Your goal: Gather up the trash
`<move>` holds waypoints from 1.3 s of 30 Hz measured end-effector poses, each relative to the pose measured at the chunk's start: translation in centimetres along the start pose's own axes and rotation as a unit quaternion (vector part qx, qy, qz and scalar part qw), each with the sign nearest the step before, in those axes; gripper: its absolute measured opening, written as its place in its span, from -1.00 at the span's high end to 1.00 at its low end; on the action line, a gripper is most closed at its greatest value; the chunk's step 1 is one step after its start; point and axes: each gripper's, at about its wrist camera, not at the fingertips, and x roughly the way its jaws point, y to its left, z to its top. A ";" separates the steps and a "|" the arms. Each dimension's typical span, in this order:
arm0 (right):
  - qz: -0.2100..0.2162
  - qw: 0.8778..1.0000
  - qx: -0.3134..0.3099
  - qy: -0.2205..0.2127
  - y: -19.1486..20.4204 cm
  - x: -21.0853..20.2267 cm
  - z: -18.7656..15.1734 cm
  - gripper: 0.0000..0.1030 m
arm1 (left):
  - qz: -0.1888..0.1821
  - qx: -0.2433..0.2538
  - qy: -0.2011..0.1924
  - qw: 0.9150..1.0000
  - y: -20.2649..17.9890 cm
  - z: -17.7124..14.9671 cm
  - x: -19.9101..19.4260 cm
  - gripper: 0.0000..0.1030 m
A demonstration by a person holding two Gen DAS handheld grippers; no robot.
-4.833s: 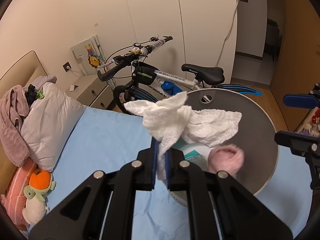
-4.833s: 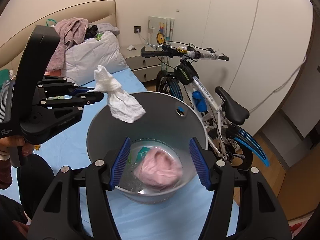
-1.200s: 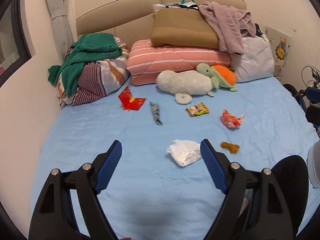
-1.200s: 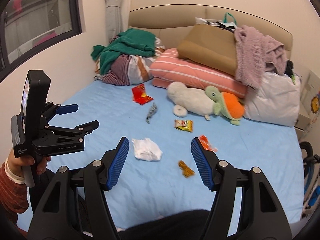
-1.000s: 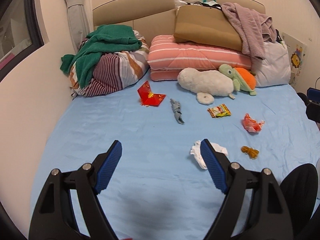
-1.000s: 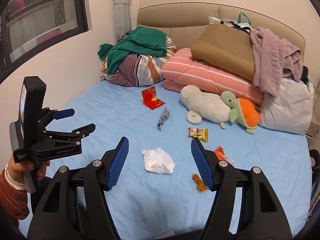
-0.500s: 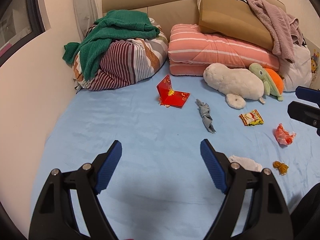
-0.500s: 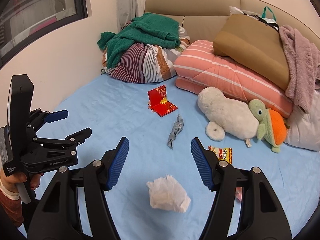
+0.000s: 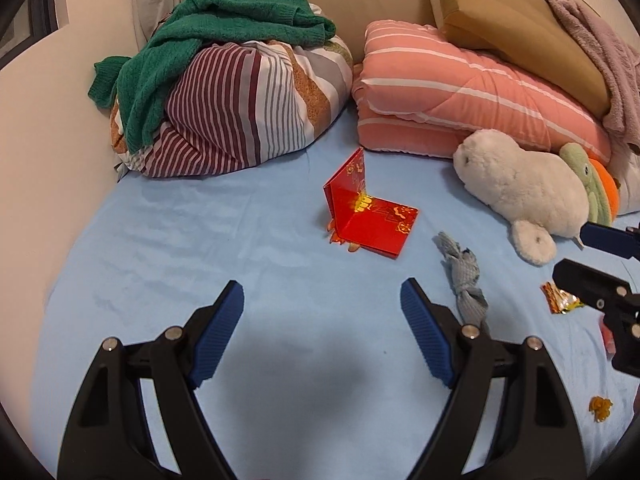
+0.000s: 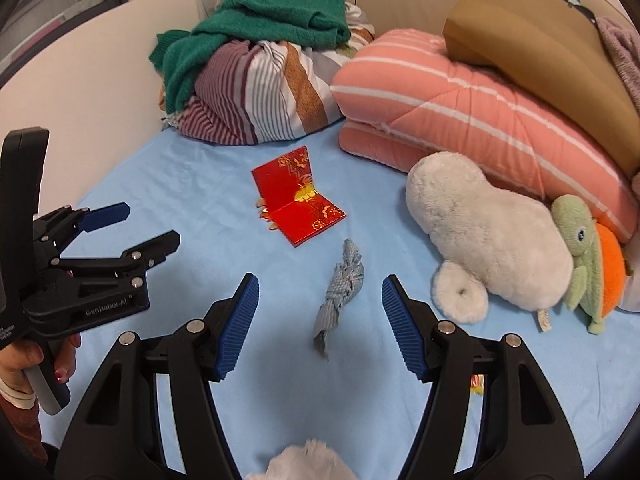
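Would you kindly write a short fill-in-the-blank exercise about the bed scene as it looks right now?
1. Both the left gripper and the right gripper have their jaws ____.
2. The red card stands half open on the ____ sheet.
3. The twisted grey scrap lies just ahead of the ____ gripper.
4. The green sweater is draped over a ____ bundle.

Missing words: open; blue; right; striped

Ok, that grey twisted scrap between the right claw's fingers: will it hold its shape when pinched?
The grey twisted scrap looks like crumpled paper or cloth, so probably light and floppy. Pinched mid-length, its ends would likely droop. It lies flat on the blue sheet, unlikely to roll.
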 end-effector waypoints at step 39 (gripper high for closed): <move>-0.039 0.996 0.006 0.080 -2.4 15.6 -1.1 0.43 | -0.058 0.040 0.010 0.997 -1.6 2.6 15.3 0.82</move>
